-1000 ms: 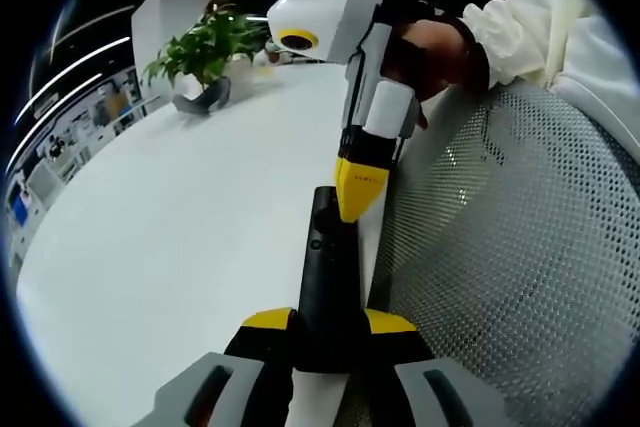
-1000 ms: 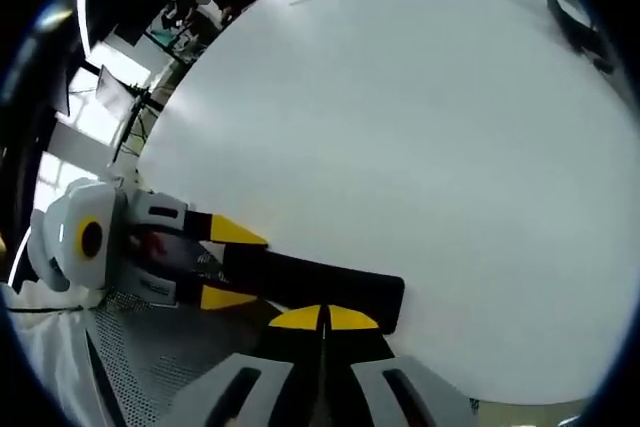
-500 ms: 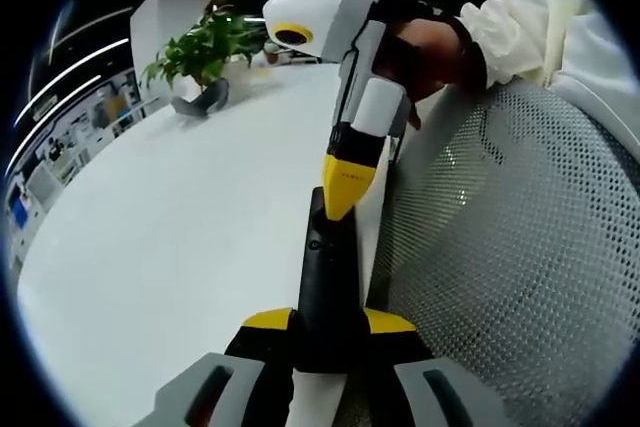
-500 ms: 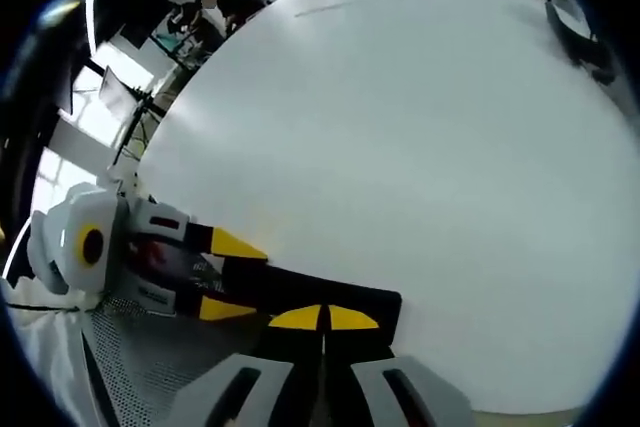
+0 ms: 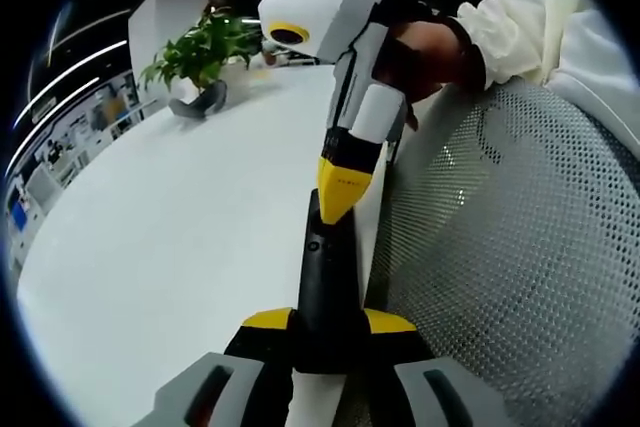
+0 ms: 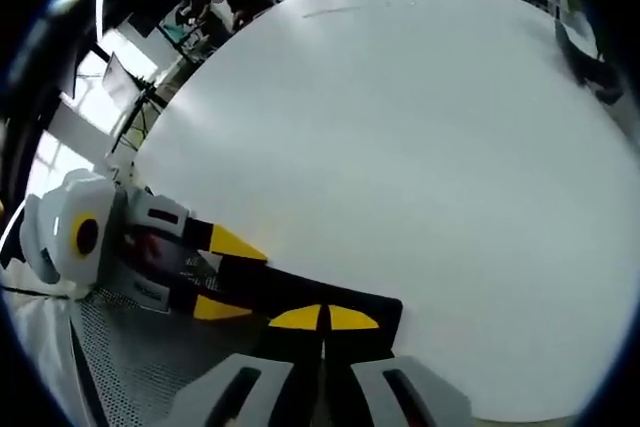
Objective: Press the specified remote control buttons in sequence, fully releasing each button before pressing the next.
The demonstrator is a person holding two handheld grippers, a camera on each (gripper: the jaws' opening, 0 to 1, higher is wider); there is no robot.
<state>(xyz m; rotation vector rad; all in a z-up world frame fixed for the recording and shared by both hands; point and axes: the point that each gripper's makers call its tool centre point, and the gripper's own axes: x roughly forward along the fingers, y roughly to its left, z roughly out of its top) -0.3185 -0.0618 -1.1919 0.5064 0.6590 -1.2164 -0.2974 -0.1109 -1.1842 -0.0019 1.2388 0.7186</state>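
White table [image 5: 180, 217] underneath, and the black remote [image 5: 325, 292] is pinched at its near end by the left gripper [image 5: 328, 322]. The right gripper [image 5: 340, 197], fingers pressed together, has been slid toward the remote's far end, so probably the next button is being lined up.

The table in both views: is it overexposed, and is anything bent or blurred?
In the left gripper view the table is bright but even, the plant is soft and the edges curve. In the right gripper view the table is nearly washed out and bulges like a dome; the remote stays sharp.
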